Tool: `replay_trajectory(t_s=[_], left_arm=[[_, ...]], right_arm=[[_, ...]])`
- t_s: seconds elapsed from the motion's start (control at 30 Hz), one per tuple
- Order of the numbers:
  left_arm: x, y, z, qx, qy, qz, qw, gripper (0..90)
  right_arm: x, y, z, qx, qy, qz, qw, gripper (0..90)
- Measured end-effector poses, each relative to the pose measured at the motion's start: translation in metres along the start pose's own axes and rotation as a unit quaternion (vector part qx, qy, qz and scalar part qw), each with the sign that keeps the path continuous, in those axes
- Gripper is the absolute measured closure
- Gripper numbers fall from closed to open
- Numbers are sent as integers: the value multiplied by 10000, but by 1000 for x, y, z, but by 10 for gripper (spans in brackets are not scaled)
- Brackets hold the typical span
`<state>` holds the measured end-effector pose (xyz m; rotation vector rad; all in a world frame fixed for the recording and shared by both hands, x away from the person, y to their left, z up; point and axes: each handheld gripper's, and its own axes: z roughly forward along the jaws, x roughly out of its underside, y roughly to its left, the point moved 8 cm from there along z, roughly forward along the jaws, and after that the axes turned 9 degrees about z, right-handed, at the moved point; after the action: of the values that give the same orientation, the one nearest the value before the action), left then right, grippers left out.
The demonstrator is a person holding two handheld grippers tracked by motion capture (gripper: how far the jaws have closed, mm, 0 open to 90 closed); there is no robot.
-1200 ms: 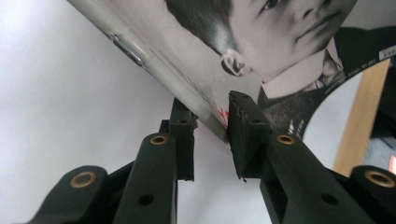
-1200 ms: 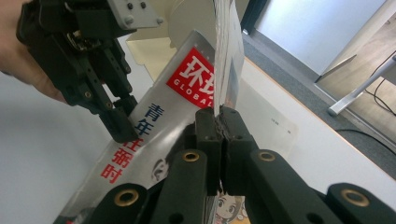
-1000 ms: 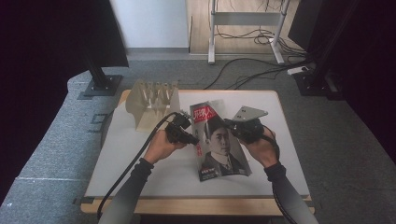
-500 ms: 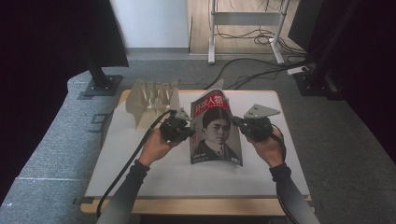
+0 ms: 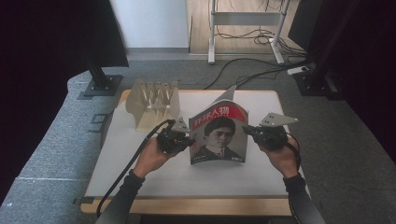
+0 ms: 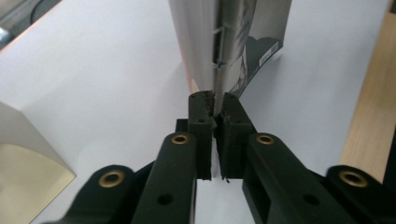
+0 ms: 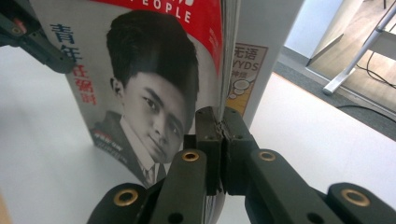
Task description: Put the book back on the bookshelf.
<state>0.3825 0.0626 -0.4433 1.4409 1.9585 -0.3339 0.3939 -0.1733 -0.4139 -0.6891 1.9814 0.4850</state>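
Magazine (image 5: 218, 135) stands upright near the middle of the white tabletop (image 5: 140, 163), red-topped cover with a portrait facing the person, lower edge at or just above the surface; contact cannot be told. Left gripper (image 5: 189, 141) grips the magazine's left edge; in the left gripper view its fingers (image 6: 201, 109) are clenched on the stapled spine (image 6: 216, 60), pages fanned to one side. Right gripper (image 5: 246, 131) grips the right edge; in the right gripper view its fingers (image 7: 208, 123) are pinched tight on the cover's page edge. A pale slotted file rack (image 5: 154, 100) stands on the tabletop beyond the left gripper, apart from the magazine.
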Motion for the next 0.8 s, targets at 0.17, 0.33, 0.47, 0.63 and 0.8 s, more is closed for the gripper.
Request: replay_trajectory(t_s=[0.17,0.33,0.47,0.63,0.8], left_arm=[[-17,3,-3,-24,-291,7,9996,730],[-28,11,-6,-173,-373,13,9992,741],[-35,17,-10,-271,-484,-11,9985,746],[-41,20,-10,-238,-551,-91,9982,760],[-44,21,-7,-206,-503,-152,9984,805]], right_arm=[[8,3,-11,-24,-59,-50,10000,870],[8,4,-11,-38,-57,-74,9999,870],[7,4,-10,-48,-71,-97,9999,870],[8,4,-10,-69,-69,-87,9999,870],[8,4,-10,-79,-70,-100,9999,869]])
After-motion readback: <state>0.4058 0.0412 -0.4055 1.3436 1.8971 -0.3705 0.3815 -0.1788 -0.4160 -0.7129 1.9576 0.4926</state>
